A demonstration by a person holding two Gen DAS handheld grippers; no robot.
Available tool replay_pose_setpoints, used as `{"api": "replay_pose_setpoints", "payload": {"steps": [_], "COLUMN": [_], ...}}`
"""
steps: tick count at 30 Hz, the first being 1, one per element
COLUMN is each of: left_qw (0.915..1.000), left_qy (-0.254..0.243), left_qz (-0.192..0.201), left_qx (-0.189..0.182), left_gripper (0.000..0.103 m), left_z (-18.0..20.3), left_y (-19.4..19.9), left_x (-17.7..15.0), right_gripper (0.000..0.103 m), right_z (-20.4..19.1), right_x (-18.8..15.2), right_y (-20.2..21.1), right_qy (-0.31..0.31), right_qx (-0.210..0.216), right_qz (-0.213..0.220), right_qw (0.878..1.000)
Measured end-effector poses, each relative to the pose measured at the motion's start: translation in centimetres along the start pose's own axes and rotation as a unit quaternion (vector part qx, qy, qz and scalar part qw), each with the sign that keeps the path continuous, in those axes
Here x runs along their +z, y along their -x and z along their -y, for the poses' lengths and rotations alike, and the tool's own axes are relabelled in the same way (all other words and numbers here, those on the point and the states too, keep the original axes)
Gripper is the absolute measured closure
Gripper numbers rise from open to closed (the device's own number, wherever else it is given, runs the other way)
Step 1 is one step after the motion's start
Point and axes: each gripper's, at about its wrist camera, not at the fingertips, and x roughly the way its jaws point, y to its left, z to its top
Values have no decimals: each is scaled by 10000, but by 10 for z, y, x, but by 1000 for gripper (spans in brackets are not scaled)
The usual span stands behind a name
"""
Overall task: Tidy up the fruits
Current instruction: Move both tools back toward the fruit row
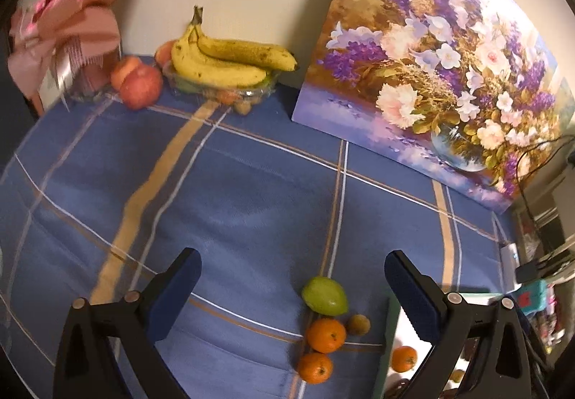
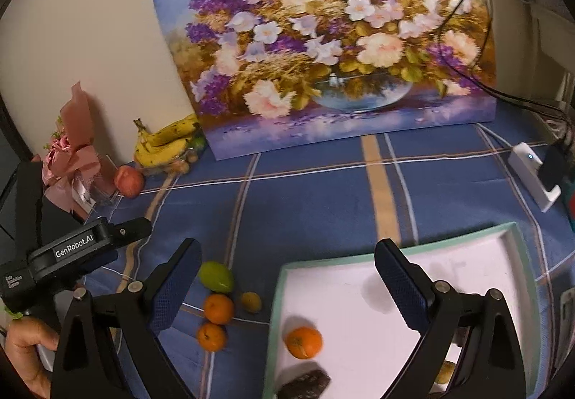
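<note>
- While both tongs hang over the blue plaid cloth [image 1: 251, 190], the left gripper [image 1: 293, 277] gapes wide, a green fruit [image 1: 324, 295] and two oranges [image 1: 326, 335] lying loose just ahead between its fingers.
- Equally spread and empty, the right gripper [image 2: 287, 266] has one orange [image 2: 303, 342] in the white tray [image 2: 359, 295] between its fingers.
- Bananas [image 1: 230, 61] sit far beyond.

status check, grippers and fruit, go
Left gripper open, empty; right gripper open, empty. One orange in white tray; two oranges, green fruit beside it on cloth. Nothing blocking.
</note>
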Motion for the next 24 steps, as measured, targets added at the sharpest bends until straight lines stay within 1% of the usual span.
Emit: {"api": "replay_pose_setpoints", "payload": {"steps": [1,2,3,5,8,13,16,18,24], "left_qw": [10000,10000,9999,9999,9999,9993,9985,9979,9969], "left_qy": [-48,-64,-69,-68,-60,14,64,101,150], "left_qz": [5,8,15,39,-10,-351,-531,-633,-768], "left_qx": [22,47,75,83,90,98,75,33,24], "left_gripper": [0,0,0,0,0,2,5,6,6], "left_z": [0,-1,-2,-4,-6,-9,-7,-5,-2], "left_y": [1,2,2,3,-2,-29,-44,-52,-65], "left_x": [2,3,5,7,9,3,-3,-7,-13], "right_gripper": [15,26,31,31,44,51,57,63,67], "right_z": [-3,-7,-10,-16,-28,-39,-38,-37,-41], "right_x": [0,0,-1,-3,-8,-19,-26,-31,-41], "right_y": [-2,-6,-9,-15,-27,-53,-68,-77,-94], "right_qy": [26,52,70,112,226,303,255,240,301], "right_qx": [46,107,151,206,296,270,243,284,336], "right_qz": [-17,-38,-69,-139,-304,-665,-912,-1065,-1372], "right_qw": [10000,9999,9998,9996,9988,9970,9952,9936,9895]}}
